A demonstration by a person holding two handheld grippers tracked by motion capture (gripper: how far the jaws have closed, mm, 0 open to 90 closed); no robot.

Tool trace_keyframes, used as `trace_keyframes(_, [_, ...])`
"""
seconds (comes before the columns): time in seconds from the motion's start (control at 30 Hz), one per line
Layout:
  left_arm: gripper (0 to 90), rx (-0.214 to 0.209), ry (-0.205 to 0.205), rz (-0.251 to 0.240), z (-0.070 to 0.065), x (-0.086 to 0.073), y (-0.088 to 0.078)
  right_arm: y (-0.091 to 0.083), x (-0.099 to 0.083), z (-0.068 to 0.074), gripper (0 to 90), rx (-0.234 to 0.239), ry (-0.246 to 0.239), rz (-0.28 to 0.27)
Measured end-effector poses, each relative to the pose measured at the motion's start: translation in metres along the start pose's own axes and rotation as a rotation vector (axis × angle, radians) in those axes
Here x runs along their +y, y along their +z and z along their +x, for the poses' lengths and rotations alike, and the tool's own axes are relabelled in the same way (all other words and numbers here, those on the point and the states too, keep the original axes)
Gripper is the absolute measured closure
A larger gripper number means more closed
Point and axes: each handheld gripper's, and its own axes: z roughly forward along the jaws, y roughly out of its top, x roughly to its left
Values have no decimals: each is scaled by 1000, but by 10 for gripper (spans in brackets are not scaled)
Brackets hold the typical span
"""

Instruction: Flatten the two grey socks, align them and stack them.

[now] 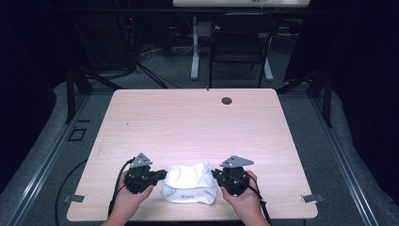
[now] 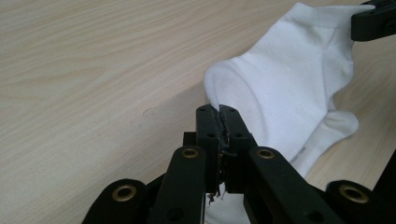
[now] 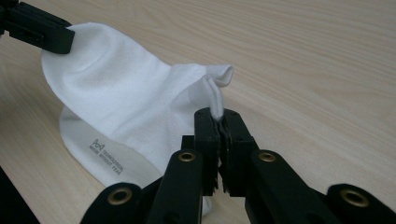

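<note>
Sock: a small white cloth sock [image 1: 190, 182], soft and a bit crumpled, with tiny grey letters printed on its flat bottom part.
Where the sock is: near the front edge of the pale wooden counter [image 1: 188, 117], right between the two hands. Its top part is pulled up off the wood; its lower part seems to rest on the counter.
Sock shape: stretched wide like a little tent, with folds running from one pinched end to the other.
Left hand-held gripper [image 2: 219, 111]: its black jaws are squeezed tight on one edge of the sock.
Right hand-held gripper [image 3: 220, 114]: its black jaws are squeezed tight on a thin folded bit of the sock's other edge.
Hands: each one wraps around its own gripper.
</note>
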Motion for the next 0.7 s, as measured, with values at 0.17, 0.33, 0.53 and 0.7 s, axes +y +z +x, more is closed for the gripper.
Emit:
trace_keyframes(0.17, [883,-6,2,0,-5,-5,-3,-6,-5,2,869,3,4,1])
trace_keyframes(0.33, [883,-6,7,3,-9,-9,-6,-8,-9,5,868,5,7,-2])
trace_keyframes(0.53, [882,3,0,0,-11,-14,-7,-10,-12,9,869,7,8,-5])
trace_keyframes(0.7, [883,-2,1,12,-11,-16,-5,-7,-15,10,868,3,5,4])
